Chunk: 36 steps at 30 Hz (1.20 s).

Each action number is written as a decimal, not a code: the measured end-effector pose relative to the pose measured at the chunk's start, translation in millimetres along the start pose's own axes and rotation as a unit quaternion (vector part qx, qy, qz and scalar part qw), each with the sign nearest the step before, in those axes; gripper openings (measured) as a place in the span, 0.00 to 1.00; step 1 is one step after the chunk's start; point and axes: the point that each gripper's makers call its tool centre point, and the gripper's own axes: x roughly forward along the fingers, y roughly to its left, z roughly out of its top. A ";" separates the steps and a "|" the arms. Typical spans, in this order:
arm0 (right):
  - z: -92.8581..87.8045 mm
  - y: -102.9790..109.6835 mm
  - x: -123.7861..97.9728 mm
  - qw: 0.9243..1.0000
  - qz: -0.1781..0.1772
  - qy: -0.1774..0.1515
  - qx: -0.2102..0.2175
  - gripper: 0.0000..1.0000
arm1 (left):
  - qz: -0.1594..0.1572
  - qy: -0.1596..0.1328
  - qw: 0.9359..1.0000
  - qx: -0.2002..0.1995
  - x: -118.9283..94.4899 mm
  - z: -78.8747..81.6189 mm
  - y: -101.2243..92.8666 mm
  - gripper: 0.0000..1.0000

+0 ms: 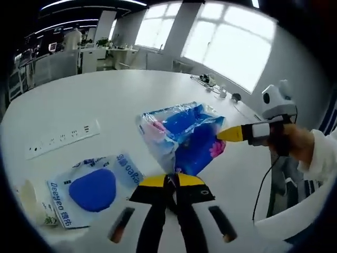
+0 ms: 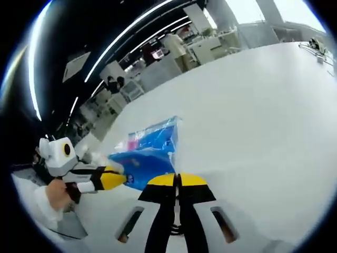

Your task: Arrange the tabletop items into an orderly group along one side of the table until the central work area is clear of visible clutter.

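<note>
Blue plastic packet (image 1: 184,138) pinched between both tongs' closed tips.

We see the plastic bag (image 1: 181,134) mid-table (image 1: 105,95), between both claws; flat wipes packet (image 1: 92,190) lies left of it, power strip (image 1: 63,138) behind that, cables (image 1: 210,84) at far edge.

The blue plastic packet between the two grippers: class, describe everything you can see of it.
The blue plastic packet is a glossy, crinkled, see-through bag with blue and pink contents. It is lifted above the white table, pinched at its lower edge by the left gripper and at its opposite side by the right gripper.
</note>
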 end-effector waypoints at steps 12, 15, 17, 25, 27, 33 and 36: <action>1.0 -19.9 25.7 1.000 -0.007 0.018 -0.013 0.00 | 0.016 0.003 0.995 -0.099 27.8 -12.4 18.5 0.02; -2.9 -26.2 32.3 1.000 -0.011 0.025 -0.012 0.00 | 0.016 0.000 0.992 -0.128 34.2 -12.9 23.5 0.02; -4.6 -31.6 36.1 0.999 -0.013 0.030 -0.009 0.00 | 0.015 0.003 0.989 -0.145 38.7 -14.1 26.4 0.01; -6.7 -44.3 53.0 0.999 -0.015 0.047 -0.010 0.00 | 0.010 0.009 0.983 -0.183 53.6 -20.4 33.9 0.01; -8.2 -47.1 57.3 0.998 -0.014 0.054 -0.012 0.00 | 0.010 0.011 0.982 -0.187 55.0 -22.0 34.8 0.01; -18.7 -53.9 65.5 0.997 -0.012 0.071 -0.008 0.00 | 0.012 0.024 0.981 -0.194 59.7 -31.6 36.7 0.01; -20.4 -55.0 65.8 0.997 -0.012 0.072 -0.003 0.00 | 0.013 0.027 0.979 -0.201 61.0 -34.6 37.4 0.01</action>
